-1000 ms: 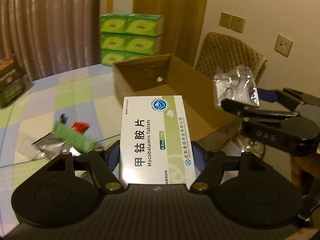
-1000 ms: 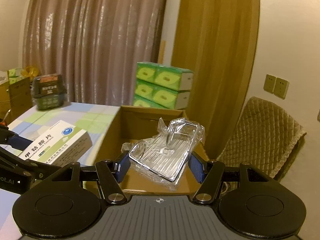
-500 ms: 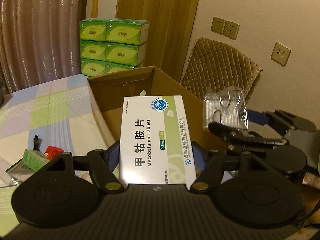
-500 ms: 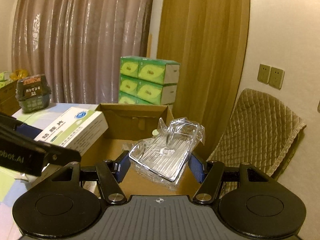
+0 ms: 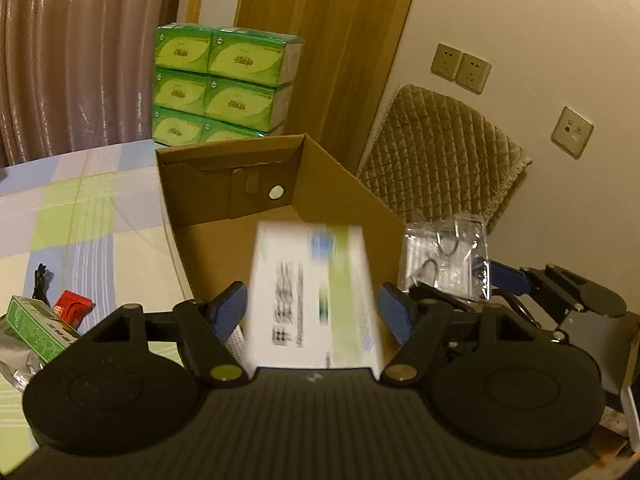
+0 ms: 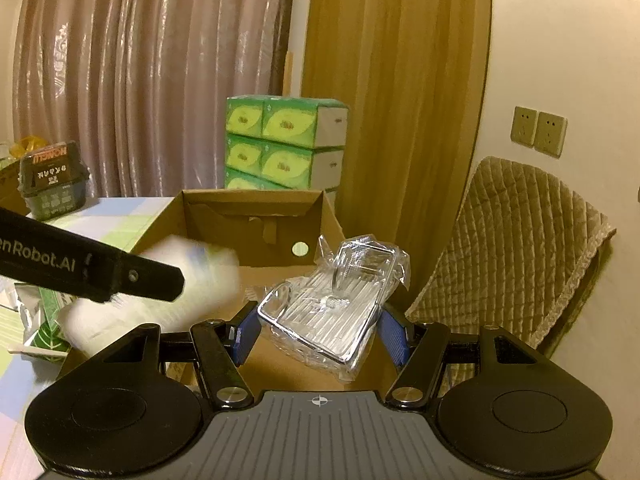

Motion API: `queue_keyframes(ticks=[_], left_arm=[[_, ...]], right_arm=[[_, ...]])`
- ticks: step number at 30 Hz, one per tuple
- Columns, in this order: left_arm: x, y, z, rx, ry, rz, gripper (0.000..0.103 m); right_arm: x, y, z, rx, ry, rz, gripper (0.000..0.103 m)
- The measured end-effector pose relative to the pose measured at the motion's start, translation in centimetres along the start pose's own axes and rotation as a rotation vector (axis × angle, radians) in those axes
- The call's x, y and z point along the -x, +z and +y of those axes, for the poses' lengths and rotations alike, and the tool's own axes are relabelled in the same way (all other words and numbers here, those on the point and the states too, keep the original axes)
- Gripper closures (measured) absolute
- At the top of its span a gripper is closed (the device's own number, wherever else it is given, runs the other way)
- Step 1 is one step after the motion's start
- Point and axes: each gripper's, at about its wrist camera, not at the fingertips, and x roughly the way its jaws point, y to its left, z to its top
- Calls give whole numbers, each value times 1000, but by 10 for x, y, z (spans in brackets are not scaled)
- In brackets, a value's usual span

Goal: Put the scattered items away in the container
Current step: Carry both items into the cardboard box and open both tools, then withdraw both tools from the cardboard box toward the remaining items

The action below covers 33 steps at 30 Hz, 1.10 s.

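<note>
An open brown cardboard box (image 5: pixel 344 200) stands on the checked tablecloth; it also shows in the right wrist view (image 6: pixel 256 216). My left gripper (image 5: pixel 314 312) is open above the box's near end, and the white and green tablet box (image 5: pixel 312 292) is blurred between its spread fingers, falling free. It shows as a white blur in the right wrist view (image 6: pixel 188 280). My right gripper (image 6: pixel 320 334) is shut on a metal clip in clear plastic wrap (image 6: pixel 340 300), held over the box's right side; the wrapped clip also shows in the left wrist view (image 5: pixel 448 260).
Loose items lie on the table at left: a green packet (image 5: pixel 36 332), a red item (image 5: pixel 72 308), a foil pouch (image 5: pixel 16 360), a black cable (image 5: pixel 40 284). Green tissue packs (image 5: pixel 220 84) stand behind the box. A padded chair (image 5: pixel 444 168) stands at right. A dark basket (image 6: pixel 52 180) sits far left.
My left gripper has opened and the tablet box is dropping out of it toward the cardboard box. Both grippers have moved in over the box. The right still holds the wrapped clip.
</note>
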Motion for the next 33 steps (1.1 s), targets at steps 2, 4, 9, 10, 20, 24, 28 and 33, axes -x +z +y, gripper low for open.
queue_keyframes(ticks=[2,4,9,10,20,24,28,33], left_arm=[[3,-1,3,-1,10,-3,35],[7,-3,7,3,24,-3,35],[19,-9,16,12,52,-3,35],[21,-11,17,12,57,-2,34],[37,-26,30,25,99,-2,28],[44,-33,35,26,118,-1,28],[53,-43,42,26,142,4,26],[66,-57,50,35,168,22,25]], right_arm=[[0,-1,0,-1,0,2,43],[0,-2,1,-3,2,3,43],[1,-1,3,-5,11,0,43],[2,-1,5,-5,15,-1,43],[5,3,12,4,59,-40,11],[10,2,13,8,52,-37,11],[20,-4,14,-2,46,-29,11],[35,-14,20,-17,50,-19,11]])
